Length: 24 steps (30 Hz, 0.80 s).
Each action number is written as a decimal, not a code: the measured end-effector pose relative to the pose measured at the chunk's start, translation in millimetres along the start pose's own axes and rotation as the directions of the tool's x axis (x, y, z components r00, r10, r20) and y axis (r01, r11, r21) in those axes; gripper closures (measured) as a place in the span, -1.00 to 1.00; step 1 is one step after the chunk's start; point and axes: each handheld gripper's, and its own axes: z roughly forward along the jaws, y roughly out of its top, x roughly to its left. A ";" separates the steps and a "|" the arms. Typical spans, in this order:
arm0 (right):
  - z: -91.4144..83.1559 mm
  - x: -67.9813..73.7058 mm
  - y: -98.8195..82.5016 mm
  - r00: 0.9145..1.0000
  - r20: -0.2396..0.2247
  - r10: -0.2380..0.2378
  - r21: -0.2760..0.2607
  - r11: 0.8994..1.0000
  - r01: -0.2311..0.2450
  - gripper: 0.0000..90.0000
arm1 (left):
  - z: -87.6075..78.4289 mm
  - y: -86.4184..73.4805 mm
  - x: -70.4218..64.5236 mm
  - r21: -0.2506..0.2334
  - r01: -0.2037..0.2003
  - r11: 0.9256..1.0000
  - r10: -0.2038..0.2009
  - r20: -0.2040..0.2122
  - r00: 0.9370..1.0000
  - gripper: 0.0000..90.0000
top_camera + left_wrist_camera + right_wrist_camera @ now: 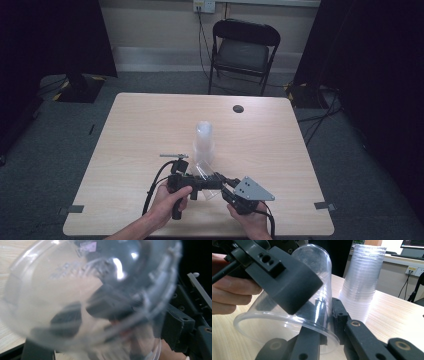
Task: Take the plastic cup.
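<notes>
Two tongs on one clear cup

Both of my tongs meet over the near middle of the table, and between them is a single clear plastic cup, lying tilted with its mouth toward my right side and low to the wood. My right tongs are closed on the cup's wall near the rim: one black jaw runs inside the cup and the other sits just outside it, the thin plastic pinched between. My left tongs reach in from the other side, and one broad black jaw presses on the outside of the cup higher up, toward its base. In the left gripper view the cup is so close and blurred that I cannot tell whether those jaws are clamped or merely resting against it.

My left hand wraps the left handle; my right hand holds the right one under its grey plate.

Just beyond the held cup stands the stack of clear cups, upright, mouths down, apart from both tongs. A black folding chair sits past the far edge of the table.
</notes>
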 end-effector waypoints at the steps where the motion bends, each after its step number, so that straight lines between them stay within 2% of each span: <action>1: -0.3 -0.1 0.7 1.000 -0.002 -0.002 0.005 1.000 0.002 0.92 | -0.2 0.2 0.2 -0.002 0.001 1.000 -0.001 0.000 1.000 -0.48; 3: -2.1 -0.1 1.6 1.000 0.019 -0.006 -0.002 1.000 0.007 0.93 | -1.3 0.3 0.3 -0.005 -0.002 1.000 0.002 0.014 1.000 -0.50; 8: -5.1 -3.9 4.0 1.000 0.029 0.002 0.007 1.000 -0.002 0.94 | -2.3 0.6 -0.3 -0.008 -0.018 1.000 0.018 0.016 1.000 -0.56; 13: -7.9 -11.5 5.1 0.998 0.044 0.034 0.008 0.999 -0.034 0.96 | -5.1 1.6 -0.2 -0.024 -0.036 0.999 0.037 0.007 0.999 -0.61; 21: -11.8 -19.2 7.7 0.996 0.067 0.055 0.012 0.998 -0.056 0.98 | -7.9 2.9 0.7 -0.024 -0.044 0.999 0.043 -0.013 0.999 -0.62; 24: -12.5 -21.9 7.8 0.995 0.078 0.064 0.016 0.998 -0.066 0.99 | -9.0 1.9 0.7 -0.018 -0.083 0.996 0.082 -0.041 0.996 -0.60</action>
